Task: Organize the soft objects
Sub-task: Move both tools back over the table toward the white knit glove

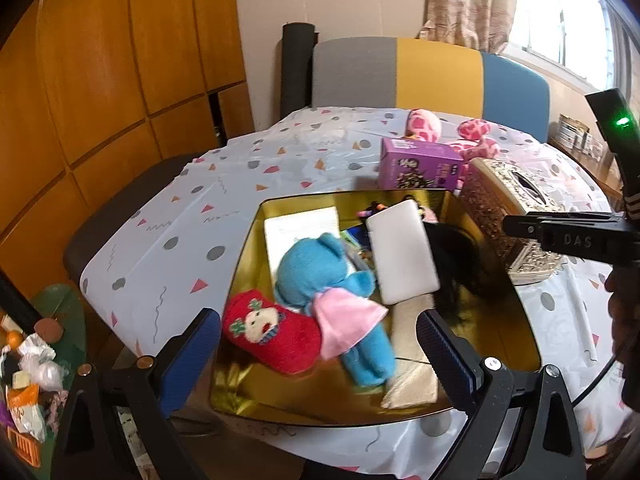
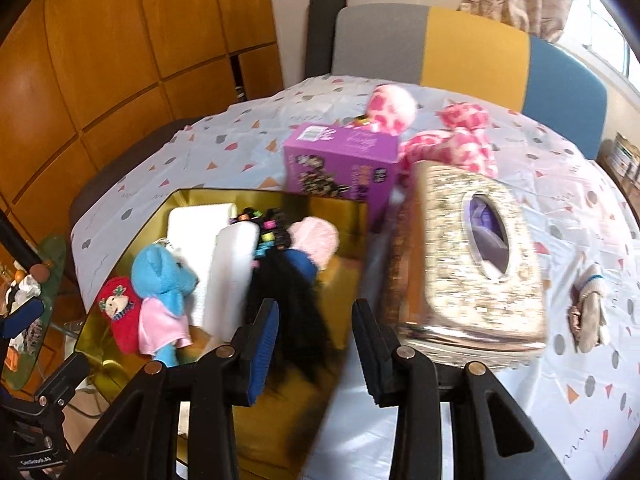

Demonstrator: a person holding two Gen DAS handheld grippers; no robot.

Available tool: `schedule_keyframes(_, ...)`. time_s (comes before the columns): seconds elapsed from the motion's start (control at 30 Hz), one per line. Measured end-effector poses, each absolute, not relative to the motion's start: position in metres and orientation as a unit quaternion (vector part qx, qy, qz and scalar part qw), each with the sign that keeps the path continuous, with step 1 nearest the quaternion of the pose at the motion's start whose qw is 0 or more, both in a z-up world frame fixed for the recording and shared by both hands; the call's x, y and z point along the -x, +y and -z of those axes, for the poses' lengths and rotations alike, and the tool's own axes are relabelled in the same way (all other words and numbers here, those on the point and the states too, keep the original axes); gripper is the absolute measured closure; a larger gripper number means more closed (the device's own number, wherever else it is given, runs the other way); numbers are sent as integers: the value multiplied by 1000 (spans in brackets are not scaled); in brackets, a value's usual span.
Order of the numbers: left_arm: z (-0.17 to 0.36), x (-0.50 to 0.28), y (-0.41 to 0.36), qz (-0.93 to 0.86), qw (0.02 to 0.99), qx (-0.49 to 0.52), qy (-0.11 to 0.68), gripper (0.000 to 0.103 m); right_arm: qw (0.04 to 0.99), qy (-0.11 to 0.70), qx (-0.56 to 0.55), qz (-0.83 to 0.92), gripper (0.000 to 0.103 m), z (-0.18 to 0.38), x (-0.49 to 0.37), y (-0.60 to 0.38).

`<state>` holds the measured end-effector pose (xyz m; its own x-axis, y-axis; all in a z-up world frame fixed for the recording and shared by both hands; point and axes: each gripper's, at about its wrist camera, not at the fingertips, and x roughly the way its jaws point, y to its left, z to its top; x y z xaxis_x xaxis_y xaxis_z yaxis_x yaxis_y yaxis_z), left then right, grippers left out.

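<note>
Fingers: right gripper (image 2: 314, 344) parted, empty over black wig (image 2: 288, 300); left gripper (image 1: 320, 352) wide, empty | soft toys: mostly in gold tray (image 1: 248, 240), pink plush (image 2: 448, 140) far on table | tip: approach low, clamp its body.

Blue plush bear (image 1: 320, 276) in pink dress, beside red sock (image 1: 272, 332), in gold tin (image 1: 516, 320).
</note>
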<state>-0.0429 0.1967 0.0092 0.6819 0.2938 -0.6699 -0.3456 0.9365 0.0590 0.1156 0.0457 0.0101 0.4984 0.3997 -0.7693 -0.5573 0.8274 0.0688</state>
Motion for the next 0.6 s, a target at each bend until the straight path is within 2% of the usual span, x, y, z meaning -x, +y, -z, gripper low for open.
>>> schedule_keyframes(0.33,-24,22,166,-126,928,32,350,4,889,408,59,-201,65,-23,-140,-46)
schedule_keyframes(0.6,-46,-3,129,-57,941,26,333,4,902,427,7,-63,64,-8,-173,-169)
